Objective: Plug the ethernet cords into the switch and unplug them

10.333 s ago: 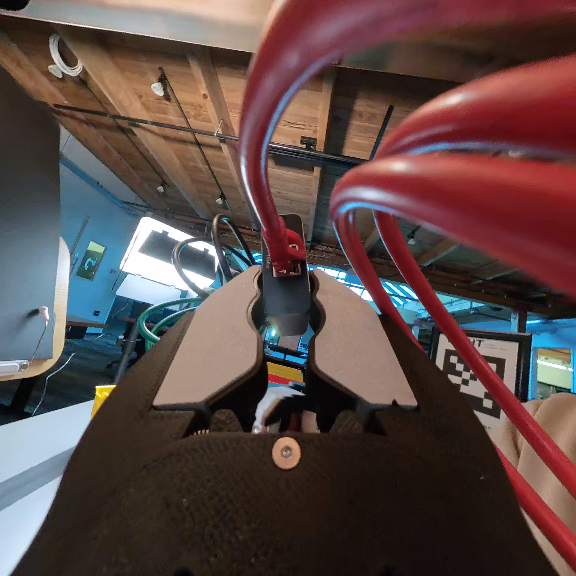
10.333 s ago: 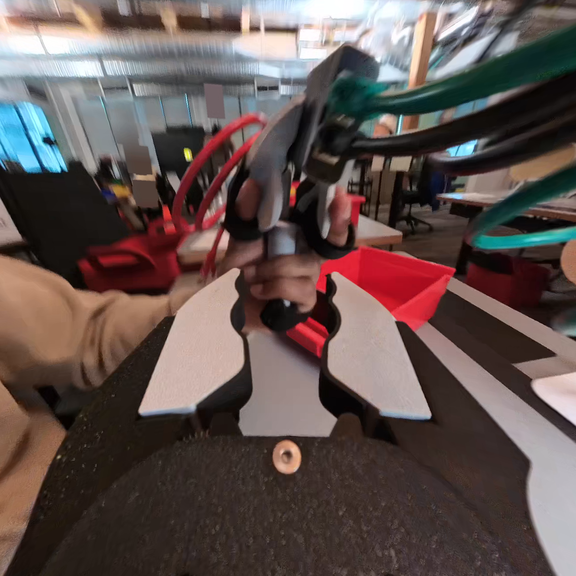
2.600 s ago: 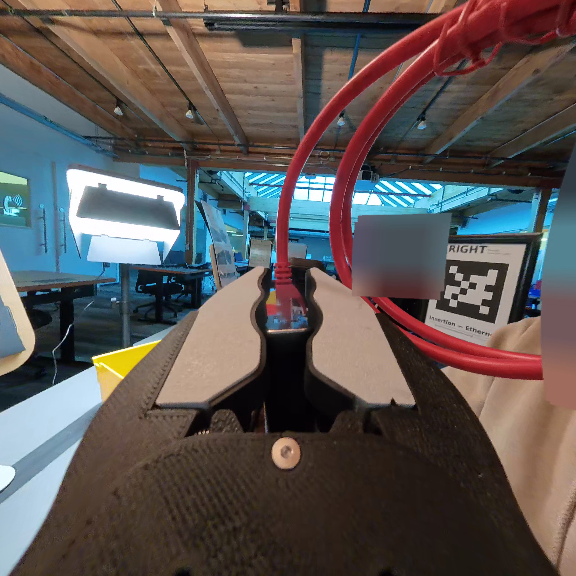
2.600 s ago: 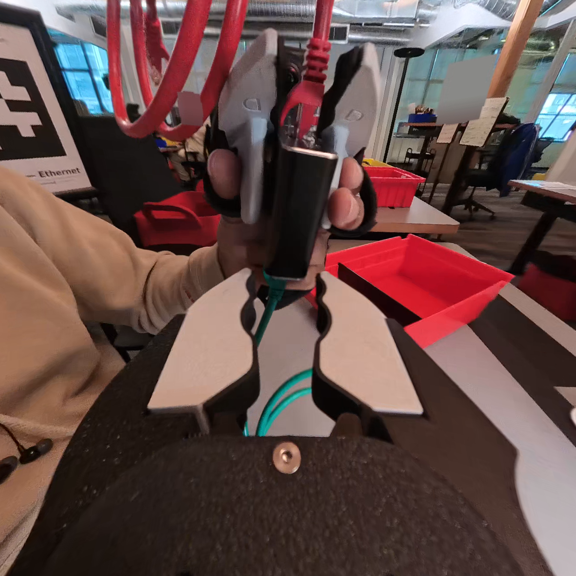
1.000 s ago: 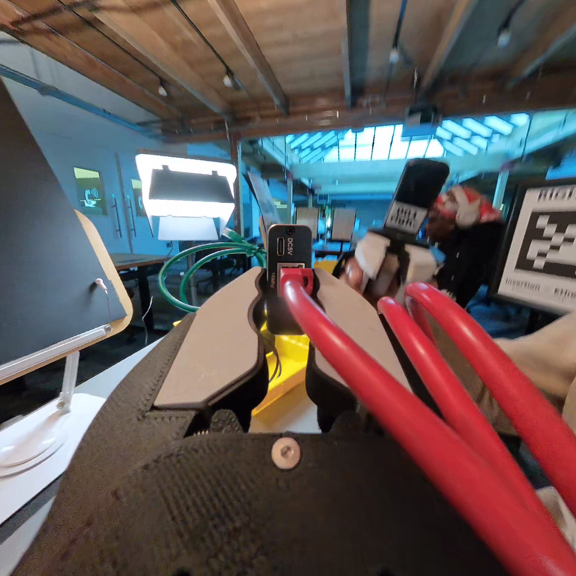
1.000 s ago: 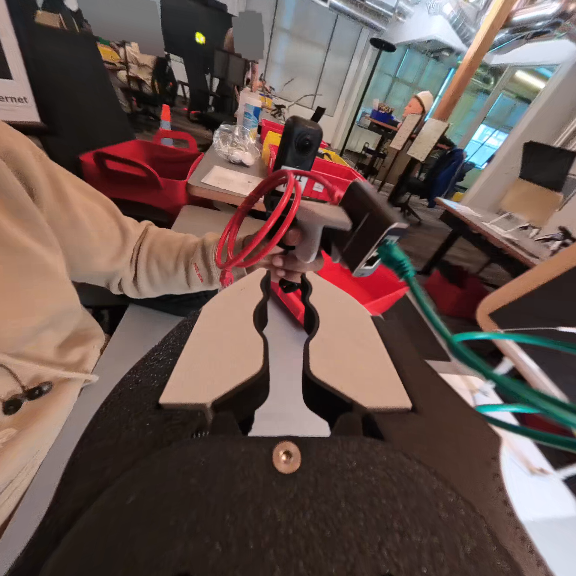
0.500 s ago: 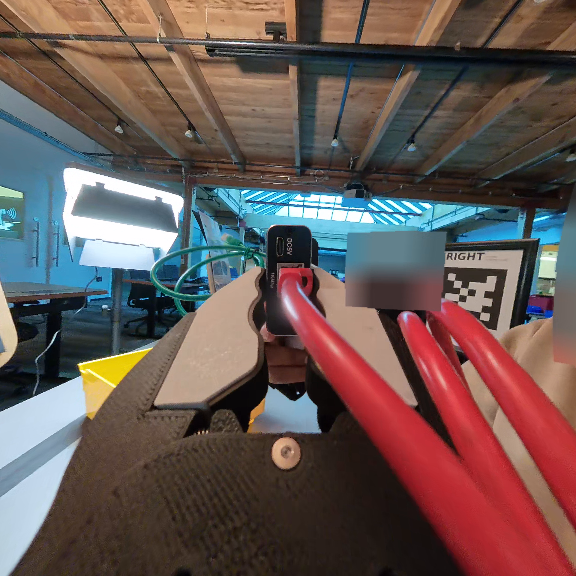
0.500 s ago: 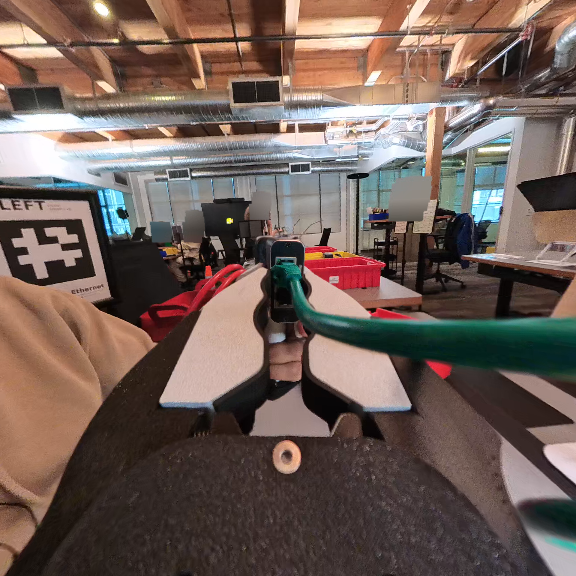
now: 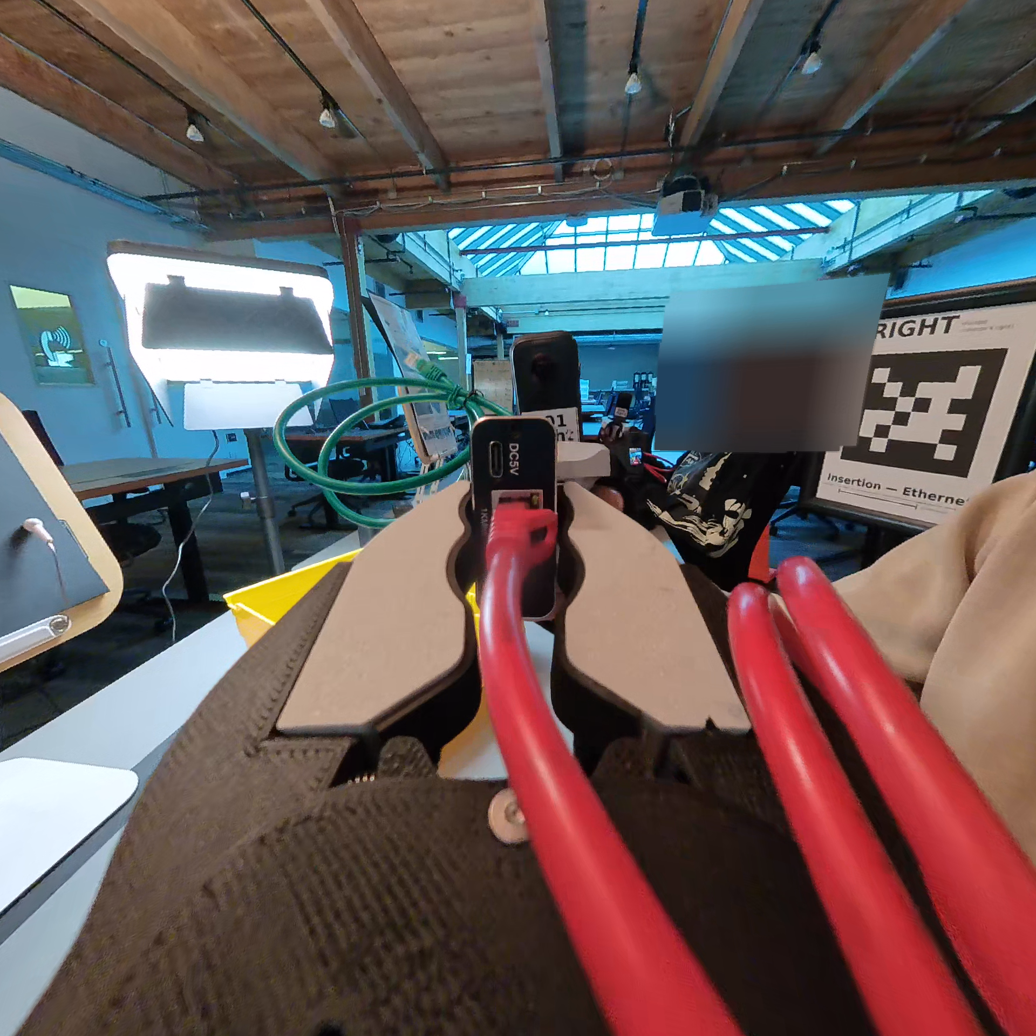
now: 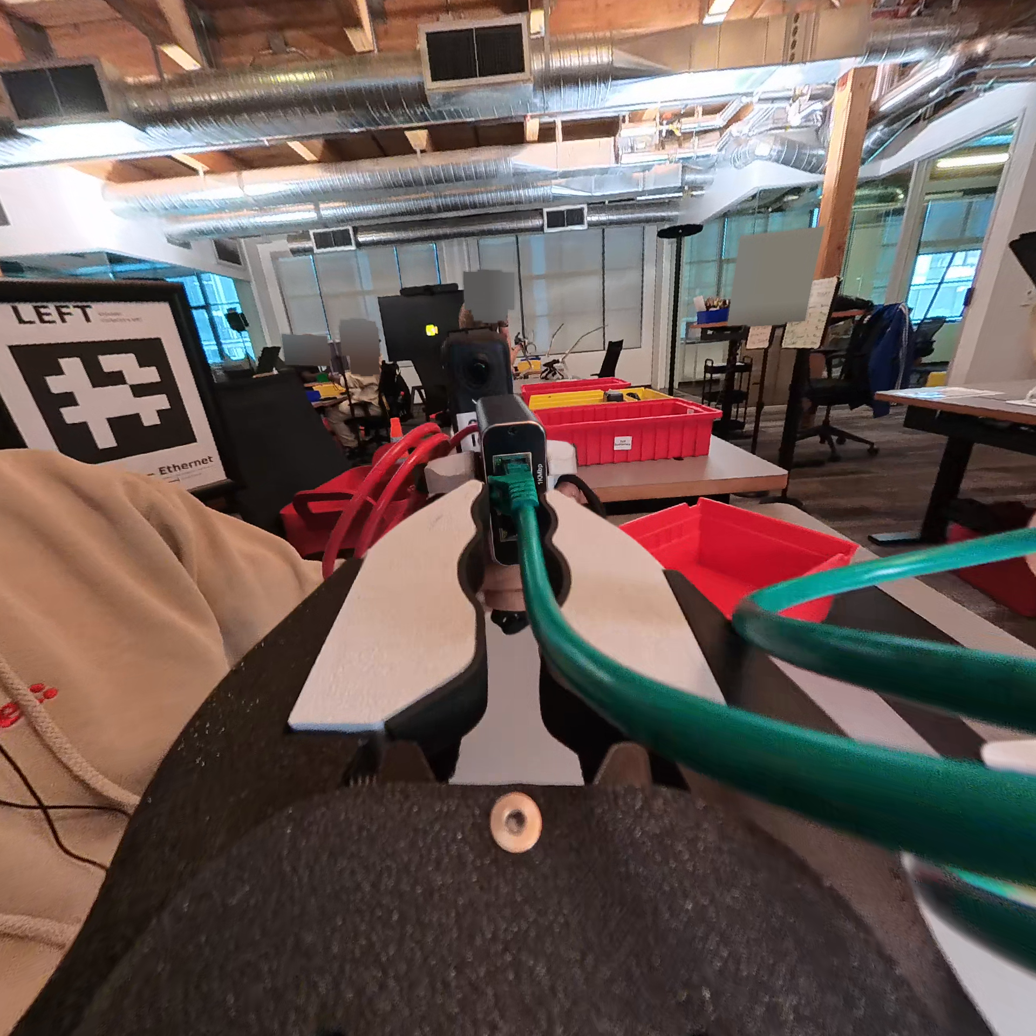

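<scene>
A small black switch (image 9: 513,454) sits clamped between the fingers of my left gripper (image 9: 514,493). A red cord (image 9: 504,616) is plugged into the port facing me. In the right wrist view the switch's other end (image 10: 513,443) has a green cord (image 10: 616,689) plugged in. My right gripper (image 10: 513,488) faces it with its fingertips close on both sides of that end, and I cannot tell whether they touch it. A right gripper finger (image 9: 583,459) shows just behind the switch.
A yellow bin (image 9: 280,605) lies behind my left gripper on the white table (image 9: 112,729). A red bin (image 10: 729,549) lies right of the right gripper. The person's beige sleeve (image 10: 112,560) fills the left. Framed marker boards (image 9: 925,420) (image 10: 101,392) stand behind. The grippers are tip to tip, or close to it.
My right gripper has swung in from the side to face the switch's green-cord end. My left gripper keeps its hold on the switch. Both cords stay plugged in.
</scene>
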`<state>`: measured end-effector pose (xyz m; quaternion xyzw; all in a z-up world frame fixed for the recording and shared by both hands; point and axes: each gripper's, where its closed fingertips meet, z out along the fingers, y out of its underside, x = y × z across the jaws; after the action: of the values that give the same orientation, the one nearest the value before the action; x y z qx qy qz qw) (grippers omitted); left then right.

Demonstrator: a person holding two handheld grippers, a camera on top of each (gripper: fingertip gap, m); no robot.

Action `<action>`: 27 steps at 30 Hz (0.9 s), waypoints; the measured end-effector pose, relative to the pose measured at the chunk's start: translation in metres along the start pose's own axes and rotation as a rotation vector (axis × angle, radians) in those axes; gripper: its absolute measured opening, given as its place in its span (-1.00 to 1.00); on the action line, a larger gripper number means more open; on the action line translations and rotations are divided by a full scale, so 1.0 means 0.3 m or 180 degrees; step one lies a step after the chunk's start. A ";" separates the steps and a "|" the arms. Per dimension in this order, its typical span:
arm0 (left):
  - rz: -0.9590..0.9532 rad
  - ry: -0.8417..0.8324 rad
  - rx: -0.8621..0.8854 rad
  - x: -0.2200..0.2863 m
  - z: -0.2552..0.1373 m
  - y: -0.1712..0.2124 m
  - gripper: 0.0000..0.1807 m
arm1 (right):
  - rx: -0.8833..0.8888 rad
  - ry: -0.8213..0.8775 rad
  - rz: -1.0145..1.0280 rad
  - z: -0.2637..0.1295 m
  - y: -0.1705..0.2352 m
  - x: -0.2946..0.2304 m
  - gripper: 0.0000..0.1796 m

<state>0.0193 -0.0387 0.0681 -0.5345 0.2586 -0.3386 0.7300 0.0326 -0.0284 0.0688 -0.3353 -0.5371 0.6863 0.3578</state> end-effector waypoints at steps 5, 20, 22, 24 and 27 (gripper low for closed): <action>-0.0145 0.0010 0.0110 -0.001 0.010 0.001 -0.71 | 0.0006 0.0115 -0.0243 -0.011 -0.014 0.003 -0.81; 0.0293 -0.0199 -0.0056 0.016 0.010 -0.006 -0.71 | 0.0053 0.0399 -0.0674 -0.008 -0.037 -0.009 -0.83; 0.0394 -0.0279 -0.0030 0.015 0.007 -0.011 -0.71 | 0.0074 0.0585 -0.0844 -0.002 -0.043 -0.004 -0.82; 0.0476 -0.0321 -0.0007 0.016 0.005 -0.015 -0.71 | 0.0103 0.0729 -0.0998 0.001 -0.049 -0.002 -0.81; 0.0464 -0.0287 0.0101 0.023 0.000 -0.028 -0.71 | 0.0175 0.0851 -0.1142 0.009 -0.058 -0.010 -0.82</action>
<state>0.0218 -0.0456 0.0760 -0.5173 0.2583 -0.2642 0.7719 0.0341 -0.0295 0.0868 -0.3125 -0.5171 0.5755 0.5512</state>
